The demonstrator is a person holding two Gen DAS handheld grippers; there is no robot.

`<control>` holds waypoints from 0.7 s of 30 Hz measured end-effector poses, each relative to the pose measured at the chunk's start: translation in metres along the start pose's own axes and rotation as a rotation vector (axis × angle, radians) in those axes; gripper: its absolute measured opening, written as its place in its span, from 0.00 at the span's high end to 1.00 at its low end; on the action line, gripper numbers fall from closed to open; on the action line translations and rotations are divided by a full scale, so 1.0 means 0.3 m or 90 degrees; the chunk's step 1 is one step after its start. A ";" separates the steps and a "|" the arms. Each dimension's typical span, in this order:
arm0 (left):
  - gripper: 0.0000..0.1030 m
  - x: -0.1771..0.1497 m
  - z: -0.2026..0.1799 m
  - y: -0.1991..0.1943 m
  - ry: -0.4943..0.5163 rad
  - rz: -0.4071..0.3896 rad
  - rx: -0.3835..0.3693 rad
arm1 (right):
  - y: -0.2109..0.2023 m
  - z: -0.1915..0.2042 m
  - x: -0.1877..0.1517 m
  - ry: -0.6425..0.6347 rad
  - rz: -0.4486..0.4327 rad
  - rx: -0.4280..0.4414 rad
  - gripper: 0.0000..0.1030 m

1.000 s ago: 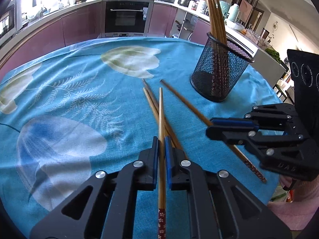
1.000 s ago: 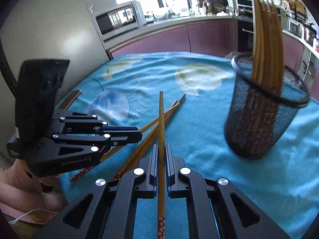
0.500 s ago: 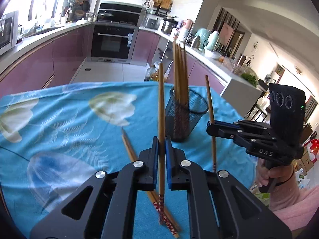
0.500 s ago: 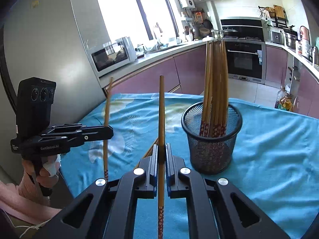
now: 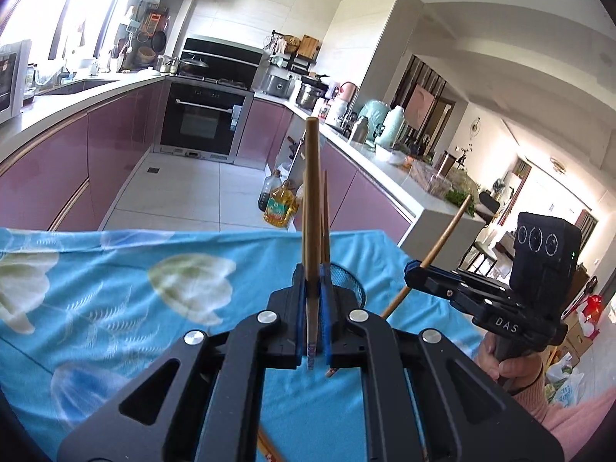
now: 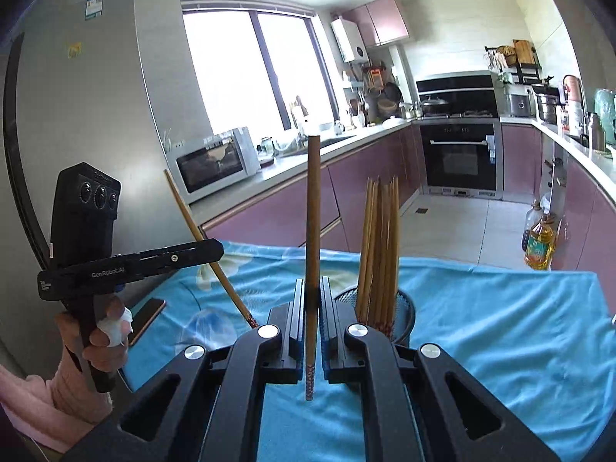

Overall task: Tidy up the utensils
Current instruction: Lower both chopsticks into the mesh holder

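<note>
Wooden chopstick (image 5: 312, 200) clamped upright in left gripper (image 5: 315, 310); right gripper (image 6: 312, 313) likewise pinches another chopstick (image 6: 312, 223).

Two upright wooden chopsticks (image 5: 312, 200) (image 6: 313, 211), each clamped; bundle (image 6: 379, 246) standing in black mesh holder (image 6: 404, 308).

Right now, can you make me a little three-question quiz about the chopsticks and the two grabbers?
1. True or false: the left gripper and the right gripper each hold one chopstick.
2. Where do the stored chopsticks stand? A) black mesh cup B) a drawer C) a plate
3. Fill in: the tablecloth is mostly ____.

Key: 1 true. 2 A. 3 blue.
</note>
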State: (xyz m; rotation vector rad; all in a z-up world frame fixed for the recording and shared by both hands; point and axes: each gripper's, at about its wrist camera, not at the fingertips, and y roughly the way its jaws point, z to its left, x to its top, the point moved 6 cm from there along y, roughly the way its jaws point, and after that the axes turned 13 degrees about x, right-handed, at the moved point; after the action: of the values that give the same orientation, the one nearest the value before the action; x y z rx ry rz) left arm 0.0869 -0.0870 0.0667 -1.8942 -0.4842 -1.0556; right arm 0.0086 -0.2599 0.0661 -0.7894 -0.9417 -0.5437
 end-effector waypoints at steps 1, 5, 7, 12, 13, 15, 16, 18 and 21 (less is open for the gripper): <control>0.93 0.017 -0.010 0.003 0.001 -0.005 -0.001 | -0.008 -0.005 0.016 -0.003 -0.006 -0.002 0.94; 0.93 0.087 -0.051 0.008 0.008 -0.025 -0.008 | -0.024 -0.017 0.066 -0.012 -0.022 -0.008 0.94; 0.93 0.116 -0.068 0.010 0.011 -0.031 -0.010 | -0.033 -0.022 0.084 -0.015 -0.027 -0.013 0.94; 0.93 0.179 -0.108 0.014 0.018 -0.042 -0.020 | -0.043 -0.034 0.128 -0.026 -0.041 -0.024 0.94; 0.93 0.188 -0.113 0.020 0.019 -0.043 -0.018 | -0.045 -0.040 0.137 -0.027 -0.045 -0.028 0.94; 0.93 0.208 -0.126 0.034 0.021 -0.042 -0.018 | -0.047 -0.049 0.154 -0.028 -0.051 -0.031 0.94; 0.93 0.215 -0.132 0.044 0.024 -0.042 -0.015 | -0.049 -0.055 0.162 -0.029 -0.055 -0.035 0.94; 0.93 0.225 -0.139 0.061 0.031 -0.041 -0.007 | -0.053 -0.062 0.172 -0.032 -0.060 -0.041 0.94; 0.93 0.222 -0.154 0.099 0.049 -0.031 0.011 | -0.042 -0.087 0.178 -0.029 -0.062 -0.051 0.94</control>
State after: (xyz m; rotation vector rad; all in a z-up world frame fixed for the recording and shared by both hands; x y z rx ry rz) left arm 0.1224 -0.1470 0.1177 -1.8276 -0.4961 -1.1474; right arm 0.0389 -0.2924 0.1077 -0.8343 -1.0087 -0.6541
